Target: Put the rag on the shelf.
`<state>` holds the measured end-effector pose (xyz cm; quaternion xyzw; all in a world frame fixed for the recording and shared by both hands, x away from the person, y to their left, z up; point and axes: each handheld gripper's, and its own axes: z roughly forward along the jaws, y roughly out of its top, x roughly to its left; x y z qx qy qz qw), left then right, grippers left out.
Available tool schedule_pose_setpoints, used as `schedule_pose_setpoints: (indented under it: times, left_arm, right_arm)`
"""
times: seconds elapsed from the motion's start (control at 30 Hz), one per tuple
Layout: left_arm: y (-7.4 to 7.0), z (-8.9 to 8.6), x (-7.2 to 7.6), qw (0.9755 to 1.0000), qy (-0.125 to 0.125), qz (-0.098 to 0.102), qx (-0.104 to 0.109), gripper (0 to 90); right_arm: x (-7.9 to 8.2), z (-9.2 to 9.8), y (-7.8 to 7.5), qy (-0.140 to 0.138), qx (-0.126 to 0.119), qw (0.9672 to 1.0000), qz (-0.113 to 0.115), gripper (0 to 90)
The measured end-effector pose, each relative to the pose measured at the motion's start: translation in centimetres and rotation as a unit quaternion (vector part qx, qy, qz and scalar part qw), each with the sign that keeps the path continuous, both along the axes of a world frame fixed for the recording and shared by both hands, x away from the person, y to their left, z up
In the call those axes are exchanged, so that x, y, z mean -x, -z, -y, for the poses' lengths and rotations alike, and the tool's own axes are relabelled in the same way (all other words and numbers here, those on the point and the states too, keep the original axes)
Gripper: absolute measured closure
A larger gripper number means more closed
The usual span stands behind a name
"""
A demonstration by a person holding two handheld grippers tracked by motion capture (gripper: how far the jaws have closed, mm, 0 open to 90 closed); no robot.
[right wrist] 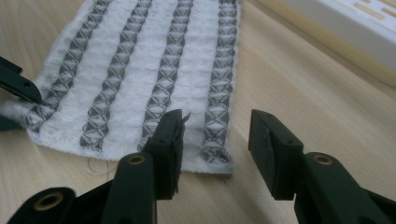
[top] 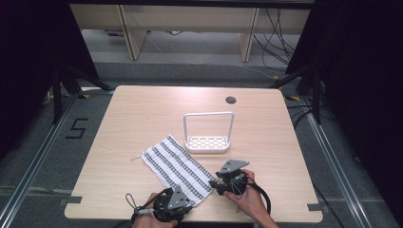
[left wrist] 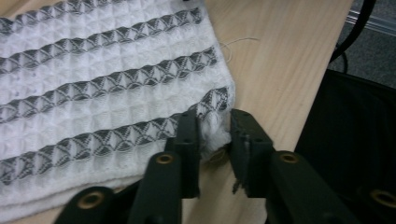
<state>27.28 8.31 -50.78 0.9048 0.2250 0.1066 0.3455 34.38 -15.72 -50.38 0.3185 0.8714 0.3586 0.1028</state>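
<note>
A white towel (top: 176, 166) with grey stripes lies folded and slantwise on the wooden table (top: 142, 109). My left gripper (top: 191, 205) is at the towel's near left corner. In the left gripper view, the gripper (left wrist: 215, 126) has the bunched corner of the towel (left wrist: 102, 79) pinched between its jaws. My right gripper (top: 214, 183) is at the towel's other near corner. Seen in the right gripper view, that gripper (right wrist: 215, 128) stands open, one jaw over the towel (right wrist: 140, 70), the other over bare wood. A jaw of the left gripper (right wrist: 18, 84) touches the far corner there.
A white rack (top: 208, 151) with a tall loop handle stands just beyond the towel, mid-table; its edge (right wrist: 345, 23) lies close ahead of the right gripper. A cable hole (top: 231, 99) sits near the far edge. The table's near edge runs right under both hands.
</note>
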Motion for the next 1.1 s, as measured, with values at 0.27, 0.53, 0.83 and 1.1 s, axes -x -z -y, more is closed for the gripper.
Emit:
schedule_pose_setpoints:
  times: [0.27, 0.53, 0.83, 1.1]
  left_arm:
    - [0.0, -0.3, -0.1, 0.9999, 0.005, 0.014, -0.003, 85.1]
    - [-2.0, -1.2, -0.2, 0.9994, 0.004, 0.029, 0.019, 85.7]
    - [-5.3, -2.4, 0.7, 0.9971, -0.005, 0.041, 0.063, 85.8]
    - [-9.2, -3.9, 0.2, 0.9953, 0.002, 0.047, 0.085, 85.8]
  right_arm:
    - [0.0, 0.2, 0.5, -0.005, -0.013, 0.9996, -0.025, 77.7]
    - [0.9, 0.5, -2.1, -0.008, -0.067, 0.9976, 0.012, 86.8]
    - [1.7, -0.1, -5.1, -0.028, -0.110, 0.9924, 0.048, 87.1]
    - [1.6, -0.4, -8.2, -0.029, -0.136, 0.9886, 0.058, 87.2]
